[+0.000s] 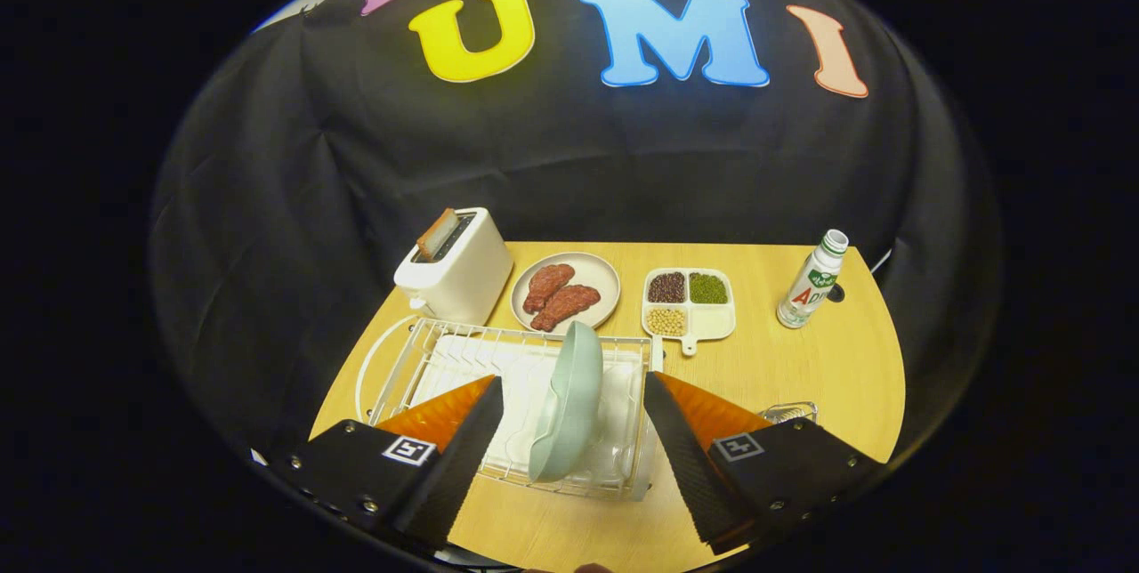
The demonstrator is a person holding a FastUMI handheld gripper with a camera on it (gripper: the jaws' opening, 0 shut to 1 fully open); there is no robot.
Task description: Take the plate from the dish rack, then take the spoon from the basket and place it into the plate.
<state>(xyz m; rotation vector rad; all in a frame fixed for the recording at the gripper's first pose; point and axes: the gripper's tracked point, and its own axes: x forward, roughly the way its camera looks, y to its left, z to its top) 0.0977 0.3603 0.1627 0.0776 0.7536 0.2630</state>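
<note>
Gripper (569, 431) spread wide, plate (569, 404) upright in dish rack (418, 359) between its fingers

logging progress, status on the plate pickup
Gripper open, fingers astride the pale green plate. Plate upright on edge in the white dish rack, not gripped. Nothing between fingers and plate.

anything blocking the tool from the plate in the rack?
Nothing visible. The tool is open, and the pale green plate stands on edge in the white wire dish rack, between the two fingers with a gap on each side. The toaster and the plate of meat sit beyond the rack.
</note>
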